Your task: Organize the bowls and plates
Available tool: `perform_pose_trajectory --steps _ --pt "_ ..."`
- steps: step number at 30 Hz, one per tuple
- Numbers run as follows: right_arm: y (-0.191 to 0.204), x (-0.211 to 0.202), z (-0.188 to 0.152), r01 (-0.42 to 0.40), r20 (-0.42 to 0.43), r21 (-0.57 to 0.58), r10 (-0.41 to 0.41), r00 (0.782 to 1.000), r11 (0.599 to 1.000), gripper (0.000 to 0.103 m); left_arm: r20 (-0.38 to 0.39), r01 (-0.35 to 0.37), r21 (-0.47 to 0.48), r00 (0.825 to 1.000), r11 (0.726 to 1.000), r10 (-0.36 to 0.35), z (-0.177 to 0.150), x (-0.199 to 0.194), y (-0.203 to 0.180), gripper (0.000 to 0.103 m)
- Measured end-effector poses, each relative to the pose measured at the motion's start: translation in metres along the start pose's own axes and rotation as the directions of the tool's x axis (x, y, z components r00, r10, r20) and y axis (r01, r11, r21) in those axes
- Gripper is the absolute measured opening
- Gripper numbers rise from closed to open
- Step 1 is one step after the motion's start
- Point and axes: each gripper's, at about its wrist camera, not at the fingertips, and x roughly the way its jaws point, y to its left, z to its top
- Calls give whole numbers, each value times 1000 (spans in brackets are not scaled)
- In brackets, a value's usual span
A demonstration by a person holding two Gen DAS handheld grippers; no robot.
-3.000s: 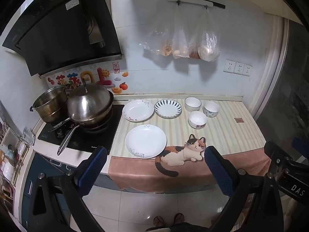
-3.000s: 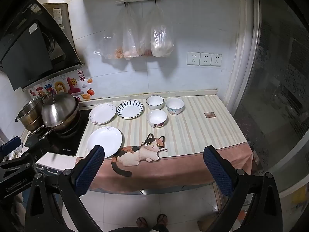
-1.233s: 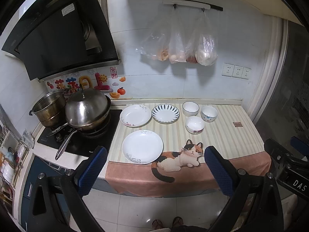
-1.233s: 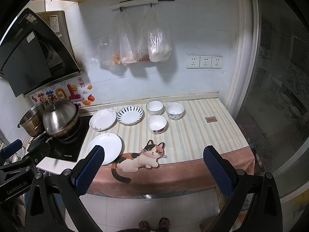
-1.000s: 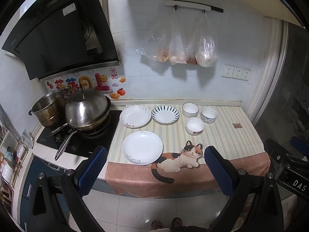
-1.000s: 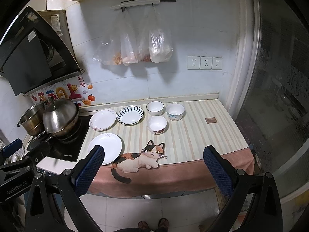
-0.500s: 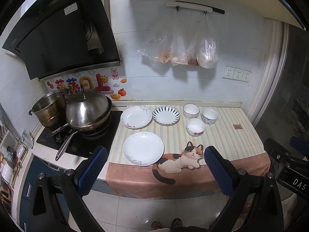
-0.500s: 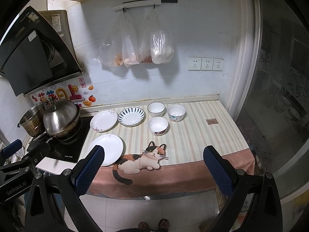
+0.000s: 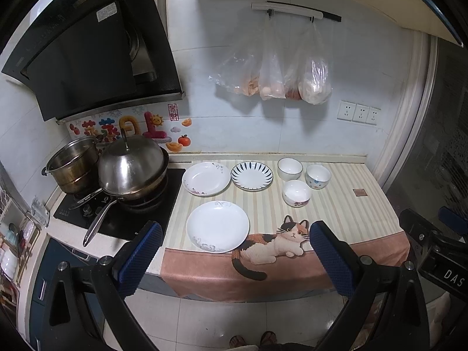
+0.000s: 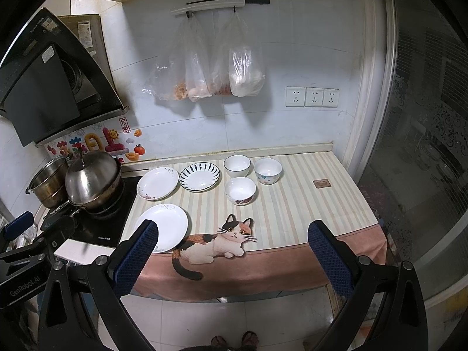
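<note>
Nothing had been picked up yet: the task looked to be at its opening, with both tools held back over the floor in front of the counter (image 9: 336, 204). The left gripper (image 9: 234, 251) and the right gripper (image 10: 231, 251) each had their fingers spread wide and empty. On the striped cloth lay three plates, well apart from the grippers: a front plate (image 9: 217, 225) near the counter's edge, a back plate (image 9: 206, 178) beside the stove (image 9: 117, 222), and a striped plate (image 9: 252, 175) just right of it. Three bowls sat in a close cluster further right: a plain bowl (image 9: 289, 168), a spotted bowl (image 9: 318, 176) and a front bowl (image 9: 296, 192). The likely next move was an approach to one piece, probably the front plate for the left gripper or the front bowl for the right. A plate would call for fingers pinching its rim, then stacking like on like.
</note>
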Motion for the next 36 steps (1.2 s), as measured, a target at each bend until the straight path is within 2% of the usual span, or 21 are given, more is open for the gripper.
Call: perform_pose_trajectory --steps 5,9,10,13,16,19,21,27,30,33,36 --pt "7 11 4 -3 -7 32 4 1000 999 103 -21 4 -10 1000 1000 -5 0 19 16 103" --pt "13 47 1 -65 -4 64 66 998 996 103 -70 8 -33 998 999 -11 -5 55 38 103" --pt "15 59 -2 -82 -18 62 83 996 995 103 -81 4 -48 997 999 -8 -8 67 46 103" --pt "23 113 -14 -134 -130 77 144 981 988 103 -145 -29 -78 989 997 18 -16 108 67 103" --pt "33 174 -27 -216 -233 111 237 943 970 103 -240 -66 -118 970 991 36 -26 156 90 103" --pt "46 244 -42 -241 -324 127 270 907 962 103 -339 -97 -154 940 983 39 -37 210 113 103" --pt "54 288 -49 -260 -367 141 294 883 955 103 -398 -110 -180 917 977 29 -44 246 127 103" --pt "77 422 -63 -308 -500 142 337 798 941 103 -556 -134 -266 830 955 -38 -70 362 158 102" --pt "90 479 -69 -337 -551 133 352 757 932 102 -605 -139 -282 794 949 -64 -80 404 164 99" --pt "101 527 -76 -360 -604 141 369 707 922 98 -645 -129 -291 758 948 -95 -88 443 168 85" --pt "114 564 -82 -383 -651 145 380 658 912 88 -656 -107 -294 745 950 -119 -92 469 169 81"
